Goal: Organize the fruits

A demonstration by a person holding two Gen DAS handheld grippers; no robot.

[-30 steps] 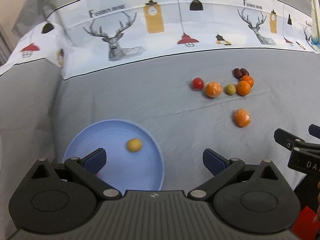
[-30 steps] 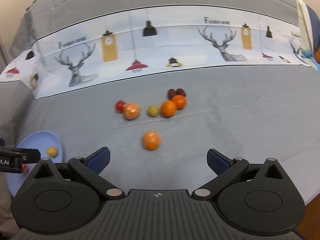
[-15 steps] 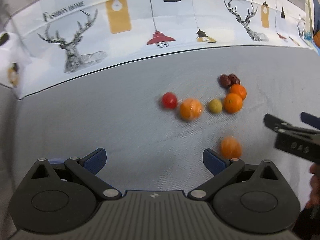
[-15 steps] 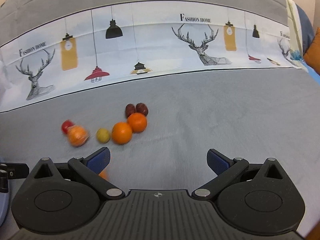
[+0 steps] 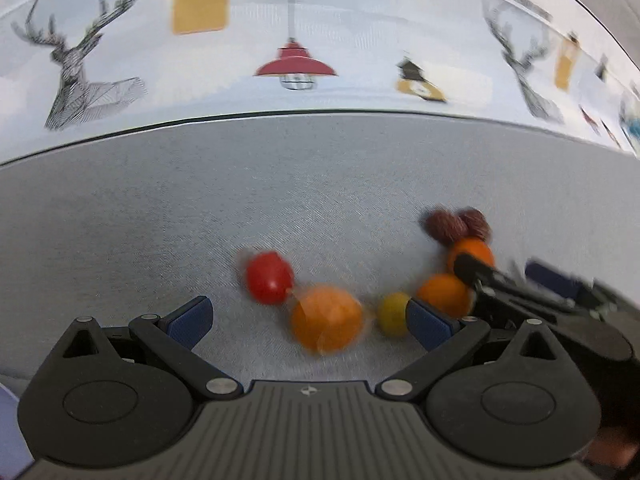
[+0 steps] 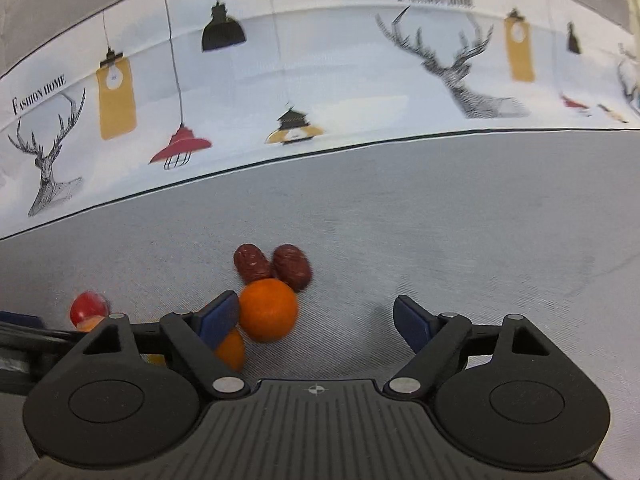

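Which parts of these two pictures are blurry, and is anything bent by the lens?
Left wrist view: the wrapped orange and red tomato smear with motion blur. Right wrist view: the two dates are sharp. Both views: fisheye curves the cloth's black border line.

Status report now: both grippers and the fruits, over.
Left gripper open over wrapped orange. Right gripper open, jaws just closing, orange between. Dates touching behind it.

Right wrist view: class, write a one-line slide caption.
Open right gripper beside an orange and two dates on grey cloth.
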